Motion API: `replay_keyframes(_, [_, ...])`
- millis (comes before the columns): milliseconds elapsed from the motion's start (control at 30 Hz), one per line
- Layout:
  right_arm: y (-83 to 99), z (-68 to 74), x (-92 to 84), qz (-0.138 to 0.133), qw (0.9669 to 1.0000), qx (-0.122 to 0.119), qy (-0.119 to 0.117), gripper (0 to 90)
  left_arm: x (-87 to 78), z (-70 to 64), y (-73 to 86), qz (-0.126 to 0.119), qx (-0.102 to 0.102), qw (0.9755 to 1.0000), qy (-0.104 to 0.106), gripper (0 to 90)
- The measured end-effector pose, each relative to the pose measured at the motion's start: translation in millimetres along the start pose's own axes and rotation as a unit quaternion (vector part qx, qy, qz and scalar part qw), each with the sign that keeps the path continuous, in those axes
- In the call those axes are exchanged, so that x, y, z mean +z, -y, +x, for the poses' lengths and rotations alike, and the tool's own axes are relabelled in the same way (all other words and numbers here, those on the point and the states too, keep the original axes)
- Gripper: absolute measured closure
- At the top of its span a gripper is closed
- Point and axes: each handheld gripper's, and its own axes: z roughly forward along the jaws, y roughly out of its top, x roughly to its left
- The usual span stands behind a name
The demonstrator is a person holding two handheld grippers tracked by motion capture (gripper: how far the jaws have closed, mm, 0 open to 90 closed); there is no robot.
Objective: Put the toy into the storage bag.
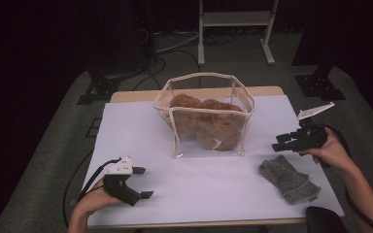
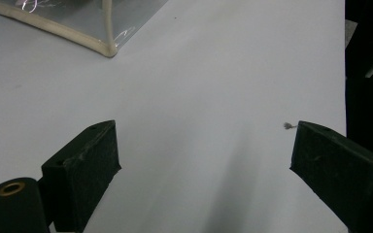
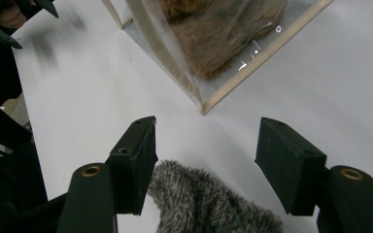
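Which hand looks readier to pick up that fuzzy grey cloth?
The right. Its gripper hangs open just above the grey cloth, whose edge lies between the jaws. The left gripper, also open, sits at the table's opposite side over bare surface.

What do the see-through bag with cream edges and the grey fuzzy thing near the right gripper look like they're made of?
The see-through bag with cream edges looks like glossy clear plastic film: it shows glints, and the brown plush inside shows through. The grey fuzzy thing looks like soft, matte knitted or fleecy fabric with a ribbed cuff, possibly a sock.
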Motion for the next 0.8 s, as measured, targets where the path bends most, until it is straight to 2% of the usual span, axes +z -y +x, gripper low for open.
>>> replay_keyframes(500, [22.6,10.4,10.0,0.002,0.9999,-0.003,-0.010,37.3,-0.5,-0.8,-0.7,-0.004,-0.002,1.0000,-0.001,8.3])
replay_keyframes(800, [42.7,19.6,12.5,-0.013,0.9997,0.000,-0.020,36.5,-1.2,-0.5,-1.5,-0.004,-0.001,1.0000,-0.002,8.3])
